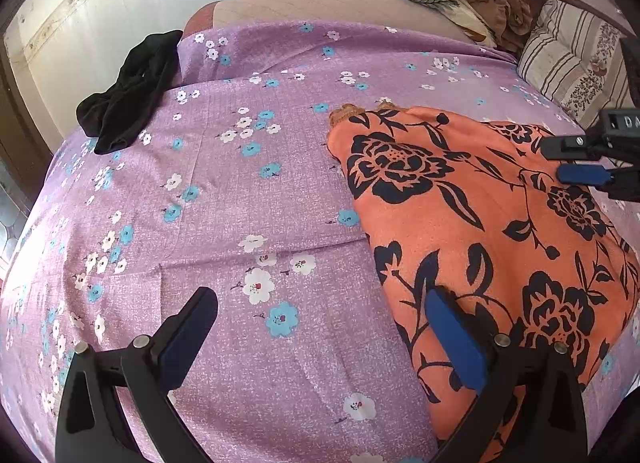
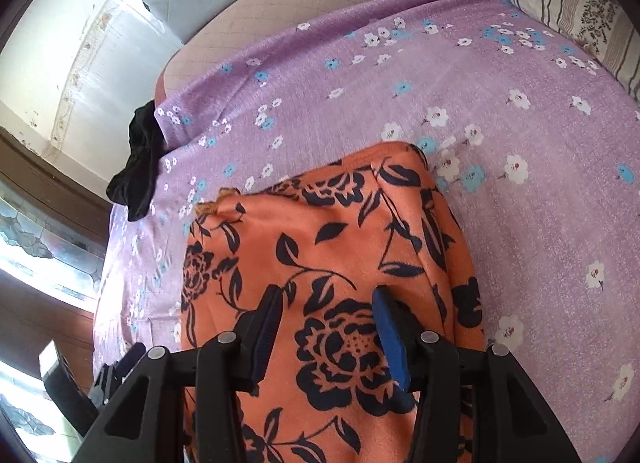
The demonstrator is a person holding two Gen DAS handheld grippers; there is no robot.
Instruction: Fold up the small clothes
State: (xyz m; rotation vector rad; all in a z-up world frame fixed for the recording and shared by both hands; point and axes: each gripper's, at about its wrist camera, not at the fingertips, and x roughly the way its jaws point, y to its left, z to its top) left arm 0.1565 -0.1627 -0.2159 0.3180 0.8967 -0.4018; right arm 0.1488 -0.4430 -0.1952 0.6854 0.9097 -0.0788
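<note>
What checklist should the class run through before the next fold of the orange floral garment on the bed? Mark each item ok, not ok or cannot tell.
1. Orange floral garment lies flat on the purple sheet: ok.
2. Left gripper open, nothing between its jaws: ok.
3. Right gripper over the garment, jaws apart: ok.
4. Right gripper pinching cloth: cannot tell.
5. Black garment lies apart from the fold area: ok.
6. Garment's near edge visible: not ok, hidden by the grippers.
</note>
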